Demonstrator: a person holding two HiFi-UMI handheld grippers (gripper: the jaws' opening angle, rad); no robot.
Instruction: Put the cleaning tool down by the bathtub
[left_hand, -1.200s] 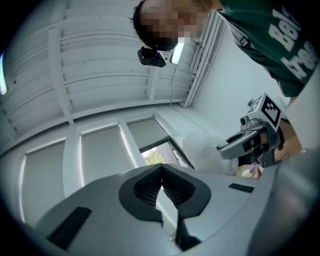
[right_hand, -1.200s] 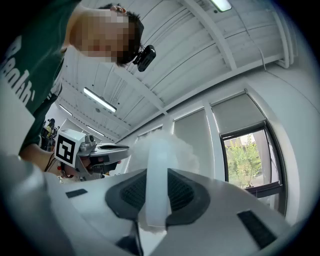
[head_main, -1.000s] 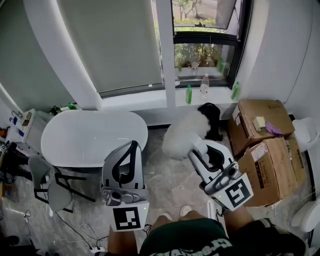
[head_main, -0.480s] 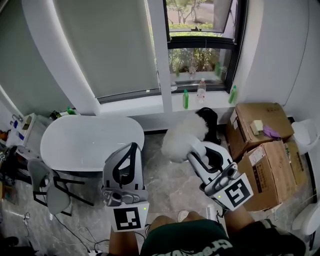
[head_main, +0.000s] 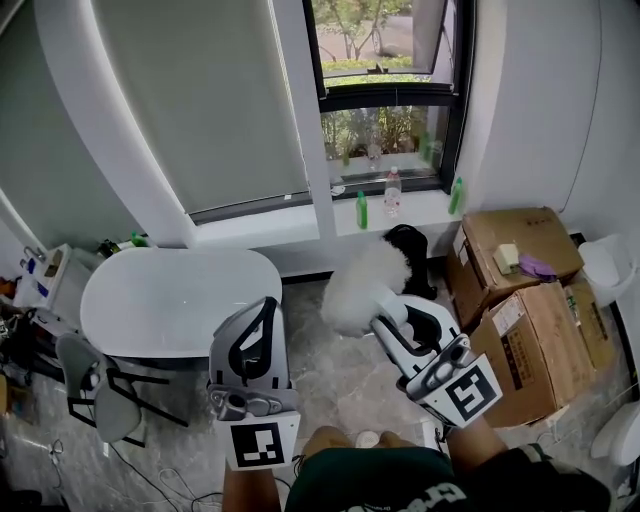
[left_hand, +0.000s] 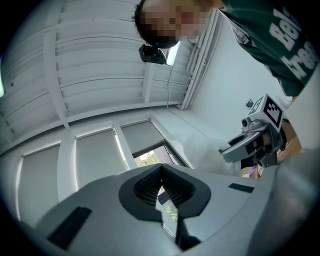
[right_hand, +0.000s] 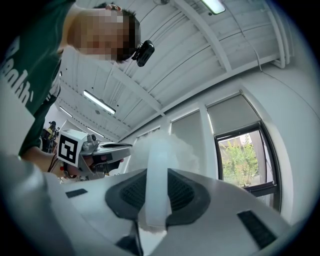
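A fluffy white duster (head_main: 358, 283) with a white handle (right_hand: 157, 170) is the cleaning tool. My right gripper (head_main: 388, 308) is shut on that handle, and the fluffy head sticks out beyond the jaws, tilted up over the floor. The white oval bathtub (head_main: 175, 300) lies to the left, under the blinds. My left gripper (head_main: 263, 310) hovers by the tub's right end, jaws shut with nothing between them. In the left gripper view the right gripper (left_hand: 248, 144) and the duster's fluff (left_hand: 205, 150) show at the right.
Two cardboard boxes (head_main: 525, 305) stand at the right wall, with a black bag (head_main: 410, 245) beside them. Bottles (head_main: 392, 190) line the window sill. A grey chair (head_main: 95, 385) and a white cabinet (head_main: 45, 272) sit left of the tub. Marble floor lies between tub and boxes.
Both grippers have drifted together towards the window, and the room has slid in the head view. The duster stays gripped in the right gripper. Neither gripper's jaws have changed.
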